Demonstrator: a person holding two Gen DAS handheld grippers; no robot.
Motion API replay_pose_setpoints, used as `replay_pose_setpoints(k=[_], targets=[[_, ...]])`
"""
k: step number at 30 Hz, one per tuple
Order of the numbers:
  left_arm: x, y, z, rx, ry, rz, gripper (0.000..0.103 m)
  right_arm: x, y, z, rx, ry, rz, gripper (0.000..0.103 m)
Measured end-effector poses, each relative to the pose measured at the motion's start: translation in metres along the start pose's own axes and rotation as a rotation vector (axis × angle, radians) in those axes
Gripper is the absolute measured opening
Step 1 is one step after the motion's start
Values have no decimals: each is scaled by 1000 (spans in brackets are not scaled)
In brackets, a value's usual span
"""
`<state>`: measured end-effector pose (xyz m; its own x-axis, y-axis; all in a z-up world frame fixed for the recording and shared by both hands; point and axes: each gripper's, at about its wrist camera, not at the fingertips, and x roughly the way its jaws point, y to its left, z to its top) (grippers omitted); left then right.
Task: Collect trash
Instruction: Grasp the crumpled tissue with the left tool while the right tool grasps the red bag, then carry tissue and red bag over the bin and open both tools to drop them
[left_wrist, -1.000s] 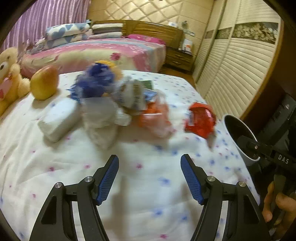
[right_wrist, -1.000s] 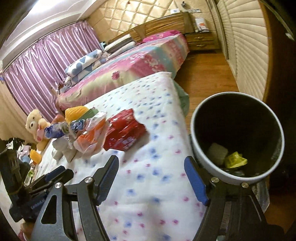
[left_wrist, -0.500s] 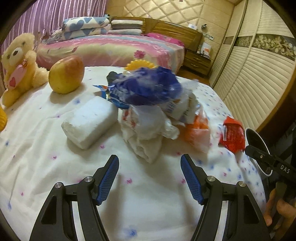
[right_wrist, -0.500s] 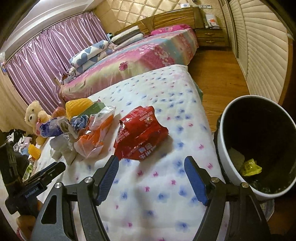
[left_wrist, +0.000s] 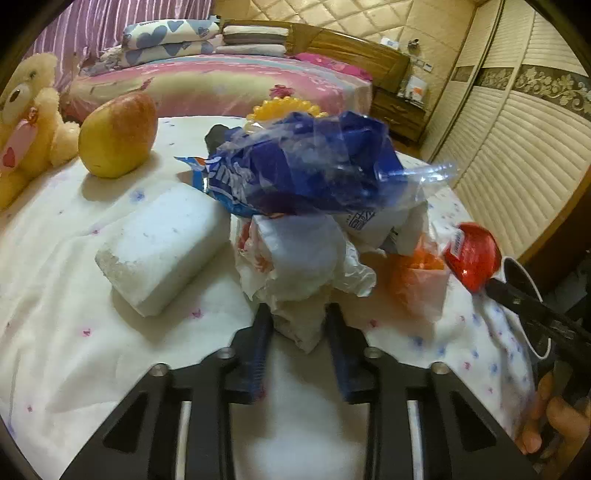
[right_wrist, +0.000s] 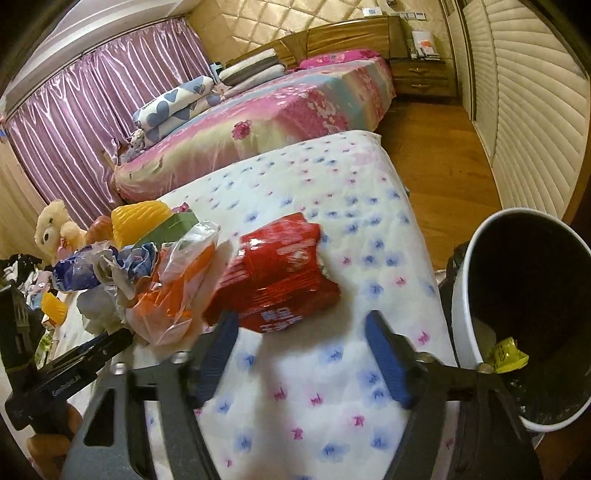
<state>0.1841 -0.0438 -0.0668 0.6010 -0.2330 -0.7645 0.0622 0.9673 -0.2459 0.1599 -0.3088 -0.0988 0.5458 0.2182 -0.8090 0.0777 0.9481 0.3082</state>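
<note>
The left gripper (left_wrist: 297, 321) is seen low over the white flower-printed bedsheet (left_wrist: 66, 332), its jaws drawn in against both sides of the crumpled white paper wrapper (left_wrist: 303, 273) at the near end of the trash pile. The wrapper is pinched at its lower tip and rests on the sheet.

Positions relative to the white wrapper, in the left wrist view:
- A crumpled blue-and-clear plastic bag (left_wrist: 303, 170) is lying on top of it.
- A white foam block (left_wrist: 162, 247) is set just beside it on the left.
- A yellow-red apple (left_wrist: 118, 134) and a cream plush bear (left_wrist: 26, 122) are placed further left and behind.
- A clear bag with orange contents (left_wrist: 419, 277) is touching it on the right.
- A red foil snack packet (left_wrist: 472, 254) is found beyond the orange bag.

The right gripper (right_wrist: 299, 354) is held above the sheet with jaws spread wide and nothing between them. The red packet (right_wrist: 277, 280) is located just ahead of its left finger. A white round waste bin with a dark interior (right_wrist: 465, 295) is standing off the bed edge, right of this gripper; a yellow scrap (right_wrist: 506, 354) is visible inside.
</note>
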Motion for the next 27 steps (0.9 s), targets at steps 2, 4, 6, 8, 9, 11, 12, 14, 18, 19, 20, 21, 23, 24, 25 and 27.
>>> replay_pose_setpoints(k=[2,4,6,8,9,11,12,14,18,19,20,21,23,24,25,27], targets=[[-3,1,-2,5,-10,-12,21,2,0,-2,-2,17,-4,1],[-6,4,-4,15,-18,-22,20,0,1,-5,-7,13,5,0],[-12,7,-10,26,-22,-33,19,-7,2,-8,-17,8,4,1],[-18,10,-16,32,-25,-41,19,-15,1,-10,-2,-2,26,10],[-21,12,-19,32,-23,-45,19,-17,0,-9,11,-5,30,17],[-30,15,-27,31,-22,-72,18,-23,-3,-6,46,-24,45,55],[-35,15,-31,36,-24,-72,18,-26,-5,-3,62,-46,54,78],[-43,16,-37,43,-28,-77,18,-28,-3,5,59,-94,41,82],[-58,12,-44,58,-42,-93,18,-6,0,25,55,-71,35,82],[-61,12,-44,60,-45,-95,18,3,1,27,59,-49,40,82],[-62,12,-44,57,-44,-102,18,10,0,28,65,-25,46,82],[-62,12,-45,55,-43,-107,18,18,0,28,72,1,58,80],[-64,10,-46,59,-44,-114,18,20,1,23,72,5,65,62],[-65,8,-47,62,-44,-120,18,17,1,21,66,-4,66,59],[-65,6,-47,65,-40,-129,18,13,2,18,59,-13,63,51],[-64,0,-49,74,-32,-145,18,6,2,13,52,-10,58,25]])
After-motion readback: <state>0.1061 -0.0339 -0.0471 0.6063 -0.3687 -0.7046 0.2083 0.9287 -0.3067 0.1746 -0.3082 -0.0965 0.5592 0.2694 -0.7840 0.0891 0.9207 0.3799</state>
